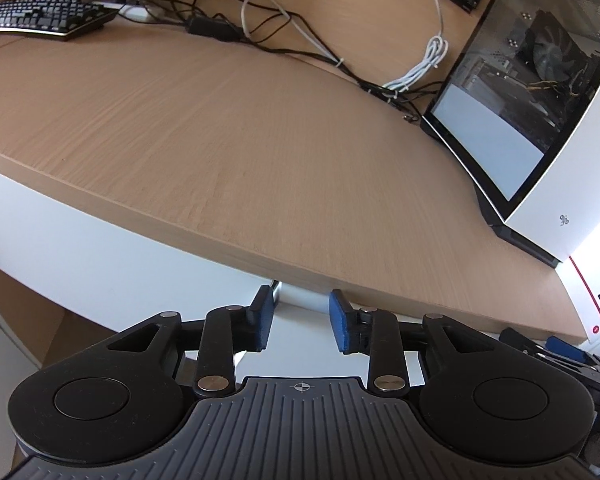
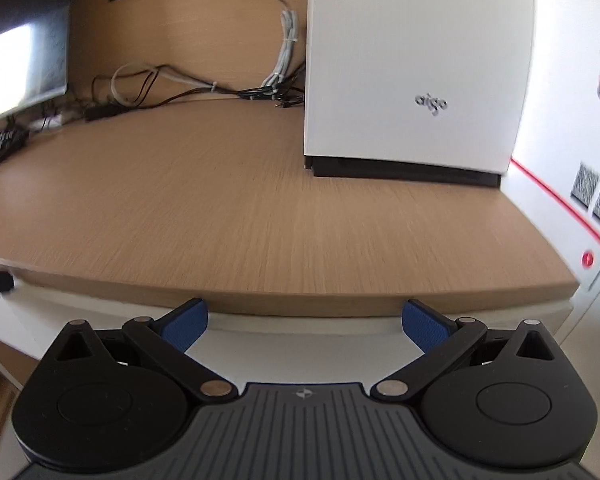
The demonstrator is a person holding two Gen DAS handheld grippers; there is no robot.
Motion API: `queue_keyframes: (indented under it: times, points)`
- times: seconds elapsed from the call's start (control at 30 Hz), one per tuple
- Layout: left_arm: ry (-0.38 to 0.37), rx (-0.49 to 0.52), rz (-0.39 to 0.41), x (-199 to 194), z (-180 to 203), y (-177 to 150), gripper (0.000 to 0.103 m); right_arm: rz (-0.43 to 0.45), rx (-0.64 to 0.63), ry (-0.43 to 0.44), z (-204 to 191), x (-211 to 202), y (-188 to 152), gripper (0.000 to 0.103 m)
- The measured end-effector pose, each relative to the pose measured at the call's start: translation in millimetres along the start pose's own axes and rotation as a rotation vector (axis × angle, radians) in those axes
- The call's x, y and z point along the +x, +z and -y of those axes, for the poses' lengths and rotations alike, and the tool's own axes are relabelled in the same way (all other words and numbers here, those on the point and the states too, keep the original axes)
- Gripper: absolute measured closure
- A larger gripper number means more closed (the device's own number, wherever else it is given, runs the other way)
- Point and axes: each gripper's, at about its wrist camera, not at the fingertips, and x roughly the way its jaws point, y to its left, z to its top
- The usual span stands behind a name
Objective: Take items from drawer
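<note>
A white drawer front [image 2: 300, 344] runs under the front edge of the wooden desk top [image 2: 260, 216]; I see no contents and no handle. My right gripper [image 2: 304, 306] is wide open just before that front, its blue pads [image 2: 184, 326] level with the desk edge and nothing between them. In the left wrist view the same white front [image 1: 300, 300] shows below the desk top [image 1: 220, 140]. My left gripper [image 1: 300, 296] is open with a narrower gap, its blue pads [image 1: 340, 324] close to the front and holding nothing.
A white computer case [image 2: 412, 64] with a glass side [image 1: 520, 92] stands at the desk's right end. Cables [image 1: 284, 28], a keyboard [image 1: 44, 16] and a monitor [image 2: 20, 64] line the back. A white wall with red markings [image 2: 572, 160] is at the right.
</note>
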Motion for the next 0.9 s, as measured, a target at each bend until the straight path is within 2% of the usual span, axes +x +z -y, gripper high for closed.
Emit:
queue_keyframes:
  times: [0.27, 0.3, 0.33, 0.37, 0.43, 0.47, 0.5, 0.53, 0.6, 0.67, 0.73, 0.9]
  points:
    - [-0.008, -0.007, -0.014, -1.5, 0.1, -3.9, 0.07, -0.003, -0.018, 0.01, -2.3, 0.0, -0.8, 0.0]
    - [-0.066, -0.021, -0.046, 0.4, -2.1, -5.4, 0.09, -0.004, -0.02, 0.012, -3.0, -0.4, -1.3, 0.0]
    - [-0.174, -0.067, -0.096, 5.4, -2.9, -8.6, 0.09, -0.006, -0.023, 0.014, -4.4, -0.7, -1.2, 0.0]
    - [-0.192, -0.064, -0.109, 7.6, 3.6, -13.0, 0.089, -0.01, -0.029, 0.017, -5.8, -1.9, -2.3, 0.0]
    - [-0.119, 0.067, -0.082, 6.0, 22.3, -17.3, 0.09, -0.023, -0.108, -0.005, -14.6, -1.2, -5.2, 0.0]
    - [-0.104, 0.076, -0.067, 3.9, 23.7, -16.5, 0.09, -0.037, -0.152, -0.032, -19.4, 0.8, -7.7, 0.0]
    - [-0.104, 0.049, -0.055, 1.3, 20.1, -14.1, 0.089, -0.051, -0.158, -0.038, -19.9, 1.8, -9.8, 0.0]
    - [-0.094, 0.015, -0.042, -2.5, 14.7, -11.2, 0.089, -0.061, -0.133, -0.002, -16.0, 1.1, -11.0, 0.0]
    - [-0.037, -0.007, -0.012, -10.9, 7.8, -7.5, 0.089, -0.062, -0.08, 0.047, -8.5, -2.2, -12.6, 0.0]
    - [0.041, -0.011, 0.016, -18.4, 1.9, -3.8, 0.089, -0.029, -0.082, 0.036, -8.1, -7.0, -13.0, 0.0]
    - [0.087, -0.014, 0.023, -19.7, -1.2, 0.3, 0.089, -0.001, -0.079, 0.03, -7.7, -9.0, -9.9, 0.0]
    - [0.087, -0.015, 0.026, -13.3, 0.2, 6.0, 0.089, 0.013, -0.051, 0.018, -5.6, -4.4, -1.7, 0.0]
